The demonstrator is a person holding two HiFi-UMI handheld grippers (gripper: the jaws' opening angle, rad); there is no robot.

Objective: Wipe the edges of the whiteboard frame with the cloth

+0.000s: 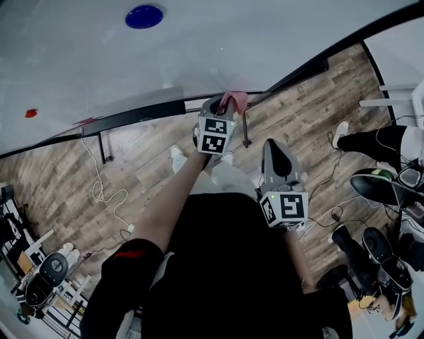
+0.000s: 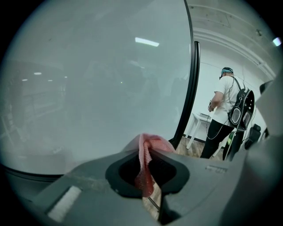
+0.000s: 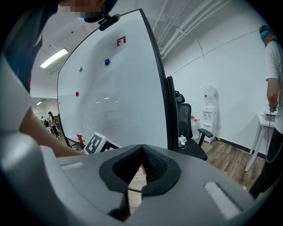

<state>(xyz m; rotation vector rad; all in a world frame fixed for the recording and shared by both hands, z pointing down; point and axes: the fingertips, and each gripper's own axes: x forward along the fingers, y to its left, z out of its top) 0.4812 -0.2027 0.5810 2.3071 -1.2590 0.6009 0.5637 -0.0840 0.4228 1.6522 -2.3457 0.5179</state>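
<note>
My left gripper [image 1: 224, 104] is shut on a pink cloth [image 1: 234, 100], held up against the bottom black frame [image 1: 142, 112] of the whiteboard [image 1: 199, 46]. In the left gripper view the pink cloth [image 2: 146, 165] hangs pinched between the closed jaws of the left gripper [image 2: 148, 148], close to the whiteboard surface [image 2: 88, 88], with the right-hand black frame edge [image 2: 191, 88] beside it. My right gripper [image 1: 275, 151] hangs lower and nearer me, shut with nothing in it. The right gripper [image 3: 141, 152] looks along the whiteboard [image 3: 110, 97] and its black side frame [image 3: 170, 110].
A blue magnet [image 1: 144, 16] and a red magnet [image 1: 30, 113] stick to the board. Cables [image 1: 106, 192] trail over the wooden floor. A person [image 2: 225, 114] stands by a white table at right. An office chair [image 3: 190, 128] stands behind the board. Bags and shoes [image 1: 384, 198] lie at right.
</note>
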